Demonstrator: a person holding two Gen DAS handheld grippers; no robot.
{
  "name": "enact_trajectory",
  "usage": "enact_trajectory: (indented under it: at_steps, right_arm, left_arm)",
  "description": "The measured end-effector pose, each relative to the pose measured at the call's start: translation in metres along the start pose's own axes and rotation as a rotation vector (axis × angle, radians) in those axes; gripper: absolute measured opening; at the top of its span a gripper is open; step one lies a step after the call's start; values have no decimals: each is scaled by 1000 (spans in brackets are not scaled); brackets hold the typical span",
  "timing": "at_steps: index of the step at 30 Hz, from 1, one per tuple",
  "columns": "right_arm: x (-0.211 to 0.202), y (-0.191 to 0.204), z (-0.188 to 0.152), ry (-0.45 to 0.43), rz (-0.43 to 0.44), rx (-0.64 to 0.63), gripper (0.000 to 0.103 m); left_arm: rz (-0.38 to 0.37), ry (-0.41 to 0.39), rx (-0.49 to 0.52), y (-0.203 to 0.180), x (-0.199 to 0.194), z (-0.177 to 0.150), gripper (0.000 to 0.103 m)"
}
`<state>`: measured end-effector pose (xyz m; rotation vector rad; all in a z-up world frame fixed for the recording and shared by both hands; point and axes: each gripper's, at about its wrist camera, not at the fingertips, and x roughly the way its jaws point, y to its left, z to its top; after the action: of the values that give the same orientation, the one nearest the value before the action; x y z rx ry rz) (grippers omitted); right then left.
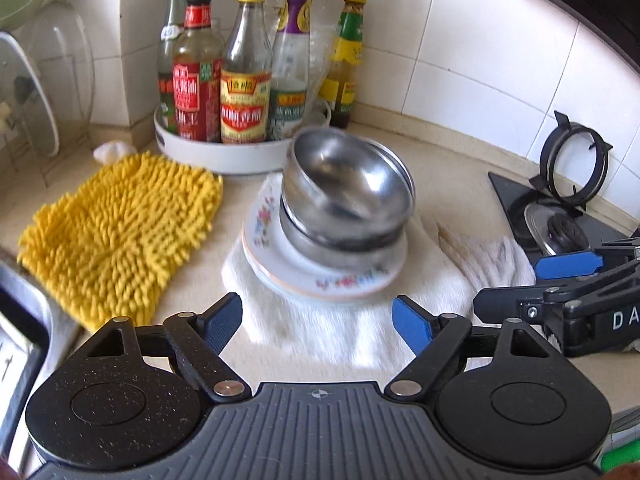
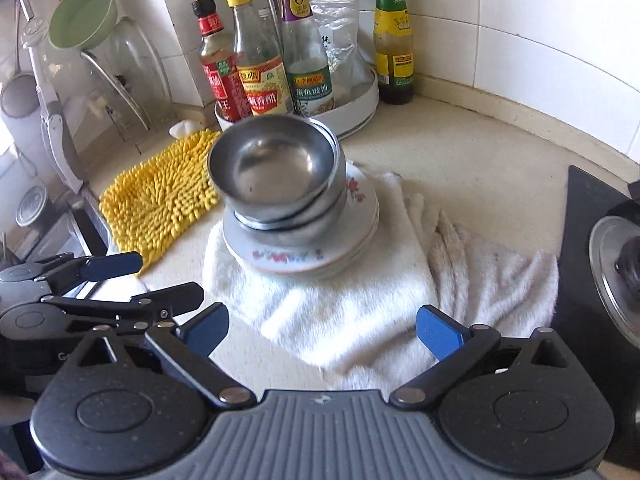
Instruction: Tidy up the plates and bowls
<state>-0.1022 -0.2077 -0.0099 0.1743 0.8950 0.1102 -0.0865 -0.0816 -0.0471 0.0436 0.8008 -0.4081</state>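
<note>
Steel bowls [image 1: 344, 192], stacked crookedly, sit on floral plates [image 1: 320, 276] atop a white towel [image 1: 340, 332] mid-counter. Left gripper [image 1: 318, 320] and right gripper [image 2: 322, 330] both spread, empty, near the towel's front edge.

Left handheld black plastic two-finger gripper [image 1: 318, 322]: a ribbed grey base plate with a small crosshair mark at its 12 o'clock edge, two round black speckled discs at 9 and 3 o'clock, silver rivets on black linkage arms, and blue textured finger pads. Right handheld black plastic two-finger gripper [image 2: 322, 334] has the same build — white letters "DA" show on its side.
</note>
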Motion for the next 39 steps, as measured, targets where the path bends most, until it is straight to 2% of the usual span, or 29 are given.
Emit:
enact_trajectory:
  at_steps: [5, 12, 20, 39]
  right_arm:
    - [-4, -6, -21, 0, -20, 16, 103]
    - [-9, -9, -35, -5, -31, 29, 103]
    - [-11, -11, -41, -9, -57, 36, 103]
    - [1, -17, -46, -3, -75, 91, 103]
  left_arm:
    - [27, 21, -13, -9, -6, -17, 88]
    - [61, 12, -5, -23, -16, -29, 95]
    - [95, 13, -19, -28, -18, -33, 99]
    - [129, 17, -71, -26, -12, -37, 99]
